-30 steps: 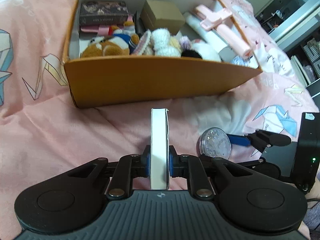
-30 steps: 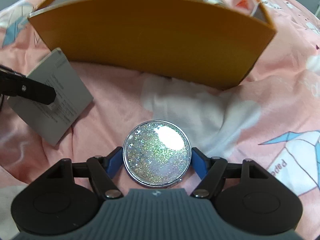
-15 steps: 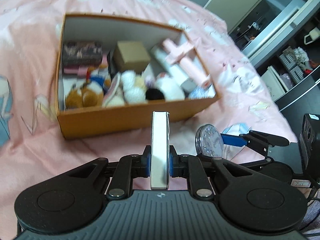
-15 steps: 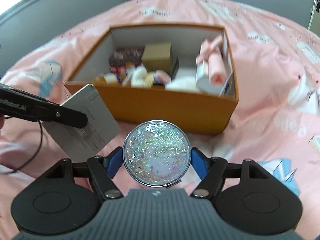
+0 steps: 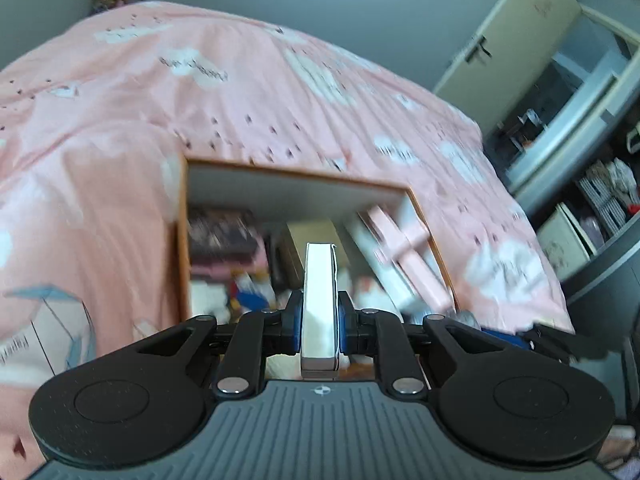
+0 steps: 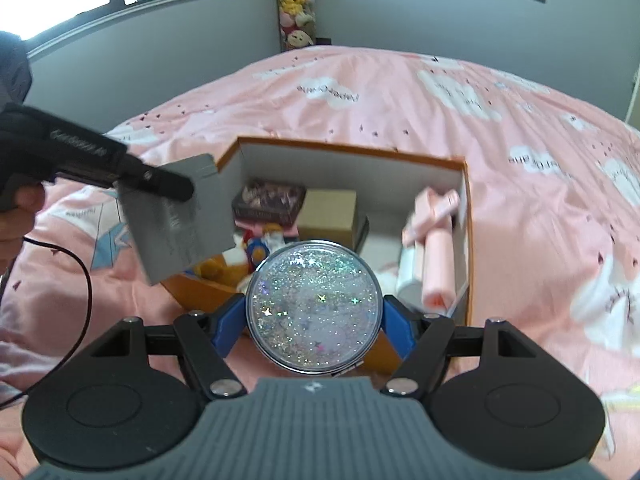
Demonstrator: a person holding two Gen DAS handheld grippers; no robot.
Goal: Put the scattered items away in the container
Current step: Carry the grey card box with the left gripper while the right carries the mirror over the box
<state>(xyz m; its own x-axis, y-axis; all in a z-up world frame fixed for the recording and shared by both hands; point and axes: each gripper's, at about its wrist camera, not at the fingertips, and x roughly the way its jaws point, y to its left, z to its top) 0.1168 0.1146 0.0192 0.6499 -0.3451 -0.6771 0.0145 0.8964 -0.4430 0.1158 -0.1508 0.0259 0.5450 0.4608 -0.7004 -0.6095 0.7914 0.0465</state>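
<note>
My left gripper (image 5: 319, 322) is shut on a flat white box (image 5: 319, 304), held edge-on and upright above the near side of the orange box (image 5: 181, 240). From the right wrist view the same white box (image 6: 180, 220) hangs at the orange box's left corner. My right gripper (image 6: 314, 316) is shut on a round glitter compact (image 6: 314, 306), held in the air over the orange box's (image 6: 474, 248) near wall. Inside lie a dark book (image 6: 268, 200), a brown carton (image 6: 328, 214), pink tubes (image 6: 434, 256) and plush toys (image 6: 224, 266).
The orange box sits on a pink bedspread (image 6: 400, 96) with white cloud prints. A wardrobe and shelves (image 5: 592, 184) stand to the right of the bed. Plush toys (image 6: 294, 4) are stacked in the far corner by the window. A black cable (image 6: 86, 280) trails at left.
Both grippers have risen with their items, from low on the bedspread in front of the orange box to above its near wall. The box's inside now shows from above.
</note>
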